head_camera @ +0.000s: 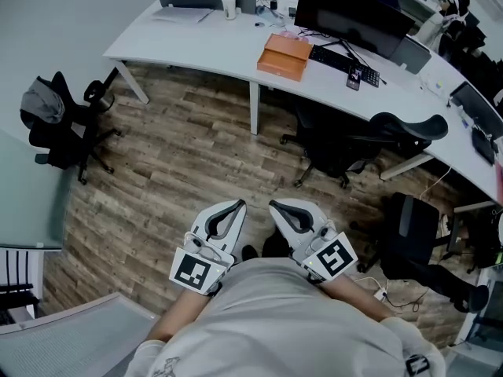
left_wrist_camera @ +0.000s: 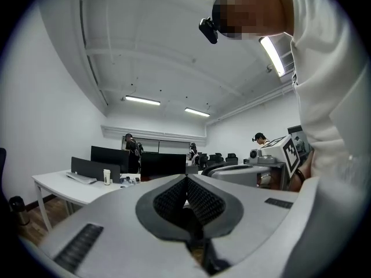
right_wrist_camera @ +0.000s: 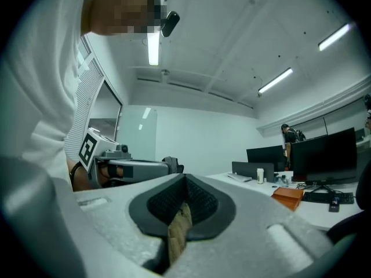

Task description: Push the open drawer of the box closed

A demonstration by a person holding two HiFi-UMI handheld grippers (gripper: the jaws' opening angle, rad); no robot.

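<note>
An orange box (head_camera: 284,56) sits on the long white desk (head_camera: 212,42) far ahead of me; how its drawer stands is too small to tell. The same box (right_wrist_camera: 288,197) shows at the right of the right gripper view. I hold both grippers close to my chest, far from the box. My left gripper (head_camera: 236,204) is shut with nothing between its pads (left_wrist_camera: 174,198). My right gripper (head_camera: 275,205) is shut and empty too, its tips (right_wrist_camera: 185,176) pressed together. Each gripper appears in the other's view: the right gripper (left_wrist_camera: 255,167), the left gripper (right_wrist_camera: 133,168).
Monitors (head_camera: 354,14), a keyboard (head_camera: 346,61) and a white cup (head_camera: 229,6) stand on the desk. Black office chairs (head_camera: 346,144) stand between me and the desk, another chair (head_camera: 67,124) at the left. Wooden floor (head_camera: 181,148) lies ahead. People (left_wrist_camera: 130,143) stand at the back.
</note>
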